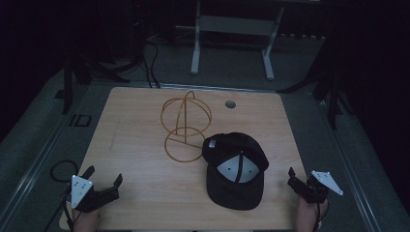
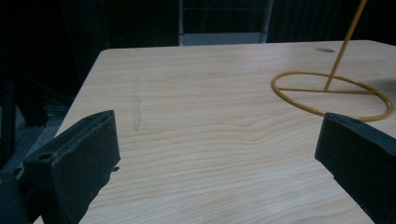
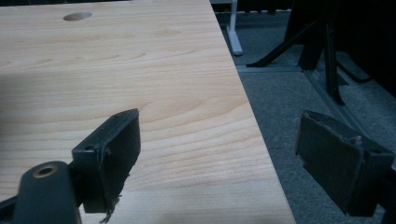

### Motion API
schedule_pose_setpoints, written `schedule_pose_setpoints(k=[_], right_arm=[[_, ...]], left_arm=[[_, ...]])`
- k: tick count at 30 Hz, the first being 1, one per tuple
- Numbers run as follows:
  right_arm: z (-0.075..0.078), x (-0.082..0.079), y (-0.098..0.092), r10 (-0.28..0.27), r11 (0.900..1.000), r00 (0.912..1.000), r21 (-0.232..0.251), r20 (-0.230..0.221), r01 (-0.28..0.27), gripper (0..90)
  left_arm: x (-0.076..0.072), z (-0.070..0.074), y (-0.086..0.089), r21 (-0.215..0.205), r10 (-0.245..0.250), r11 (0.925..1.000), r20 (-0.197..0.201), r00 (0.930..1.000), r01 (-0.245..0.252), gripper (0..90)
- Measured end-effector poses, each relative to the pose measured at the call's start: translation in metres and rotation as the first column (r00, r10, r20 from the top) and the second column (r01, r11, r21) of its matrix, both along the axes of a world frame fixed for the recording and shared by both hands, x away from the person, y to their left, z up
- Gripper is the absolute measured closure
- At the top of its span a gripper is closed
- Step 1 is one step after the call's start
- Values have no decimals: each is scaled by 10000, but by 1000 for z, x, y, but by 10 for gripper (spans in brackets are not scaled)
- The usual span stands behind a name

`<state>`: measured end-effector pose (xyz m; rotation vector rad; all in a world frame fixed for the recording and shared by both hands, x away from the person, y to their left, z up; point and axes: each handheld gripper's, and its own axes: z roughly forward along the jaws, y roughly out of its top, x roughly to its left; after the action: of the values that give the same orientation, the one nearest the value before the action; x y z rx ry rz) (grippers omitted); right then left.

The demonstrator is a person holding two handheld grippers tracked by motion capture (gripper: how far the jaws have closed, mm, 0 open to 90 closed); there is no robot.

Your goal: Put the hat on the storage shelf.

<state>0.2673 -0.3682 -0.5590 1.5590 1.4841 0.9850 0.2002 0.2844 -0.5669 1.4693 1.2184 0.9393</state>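
Observation:
A black cap (image 1: 235, 169) with a pale grey panel lies on the wooden table (image 1: 140, 145), right of centre and near the front. Just behind it to the left stands a gold wire stand (image 1: 185, 126), a ring base with an upright and hoops. My left gripper (image 1: 104, 176) rests at the table's front left corner, open, with only bare wood between its jaws (image 2: 217, 140); the stand's base ring (image 2: 332, 95) lies ahead to its right. My right gripper (image 1: 300, 177) sits at the front right edge, open and holding nothing (image 3: 217, 140), its jaws straddling the table's edge.
A round hole (image 1: 230, 104) pierces the tabletop at the back right, and shows in the right gripper view as hole (image 3: 77, 16). A white desk frame (image 1: 232, 34) stands on grey carpet behind the table. Black stand legs (image 1: 333, 92) and cables (image 1: 150, 63) flank the table.

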Motion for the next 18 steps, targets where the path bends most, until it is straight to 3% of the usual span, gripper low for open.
schedule_pose_setpoints(k=[9,14,18], right_arm=[[2,1,-3,131,9997,9998,203,-134,-128,142],[21,-5,-3,623,9975,9980,322,93,-626,141],[40,-7,1,1111,9932,9938,343,-70,-1108,141]], left_arm=[[0,0,0,-221,-175,9996,-13,9998,175,2],[0,0,0,-217,-230,9995,-133,9996,227,2],[1,0,-2,-127,-275,9995,-155,9995,273,2]])
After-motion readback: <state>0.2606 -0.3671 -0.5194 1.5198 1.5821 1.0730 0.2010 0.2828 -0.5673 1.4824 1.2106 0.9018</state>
